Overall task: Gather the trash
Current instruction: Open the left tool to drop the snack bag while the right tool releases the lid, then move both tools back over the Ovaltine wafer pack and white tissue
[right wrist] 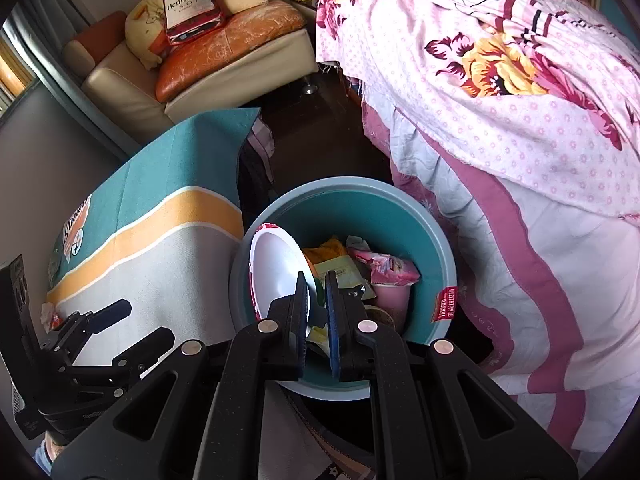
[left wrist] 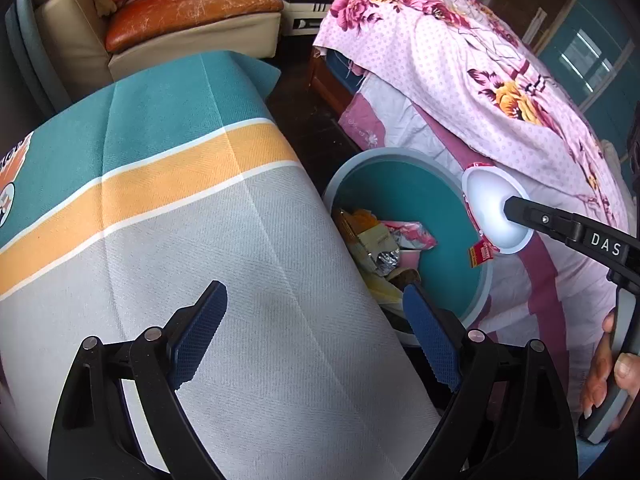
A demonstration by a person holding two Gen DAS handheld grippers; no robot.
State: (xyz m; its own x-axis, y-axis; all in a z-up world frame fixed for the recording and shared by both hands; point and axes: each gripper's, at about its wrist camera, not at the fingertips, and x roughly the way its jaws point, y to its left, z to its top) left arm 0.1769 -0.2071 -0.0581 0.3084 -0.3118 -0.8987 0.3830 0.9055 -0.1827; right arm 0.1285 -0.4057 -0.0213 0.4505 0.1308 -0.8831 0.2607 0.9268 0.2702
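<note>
Drop step: your right tongs [right wrist: 317, 304] clamp the bowl [right wrist: 276, 272] over the bin [right wrist: 440, 248]; left tongs [left wrist: 316, 320] wide apart. Just release.

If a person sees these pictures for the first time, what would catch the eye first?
Probably the white paper bowl, pinched at its rim by the right gripper over the teal trash bin, which already holds wrappers and a pink cup. Next, the flowered pink bedcover right of the bin, and the open left gripper above the striped tablecloth.
</note>
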